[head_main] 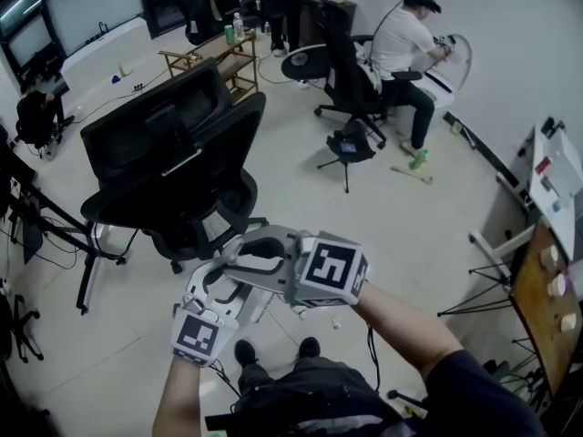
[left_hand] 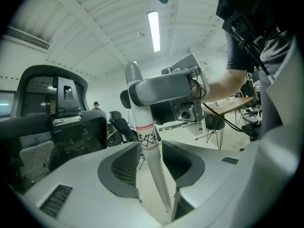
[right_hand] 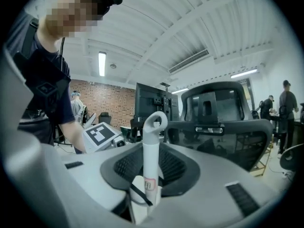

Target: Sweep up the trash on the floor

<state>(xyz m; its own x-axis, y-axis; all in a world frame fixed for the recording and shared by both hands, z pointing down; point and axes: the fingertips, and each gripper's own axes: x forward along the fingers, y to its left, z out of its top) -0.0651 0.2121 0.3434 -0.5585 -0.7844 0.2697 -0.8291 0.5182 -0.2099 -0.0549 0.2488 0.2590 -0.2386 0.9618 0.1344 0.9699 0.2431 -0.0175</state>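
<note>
Handle [right_hand: 151,148] clamped in right gripper [right_hand: 151,175]; overhead, seemingly hidden.

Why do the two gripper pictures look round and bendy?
Left gripper view: the wide-angle lens curves the ceiling, the corners go black, and the ceiling light glares. Right gripper view: same bending, and the close white handle looks sharp. Head view: dimmer, darker at the edges.

Office chair [head_main: 173,167] centre-left, shelf [head_main: 219,62] behind it, seated person [head_main: 405,48] far right — table [head_main: 542,321] at right edge
</note>
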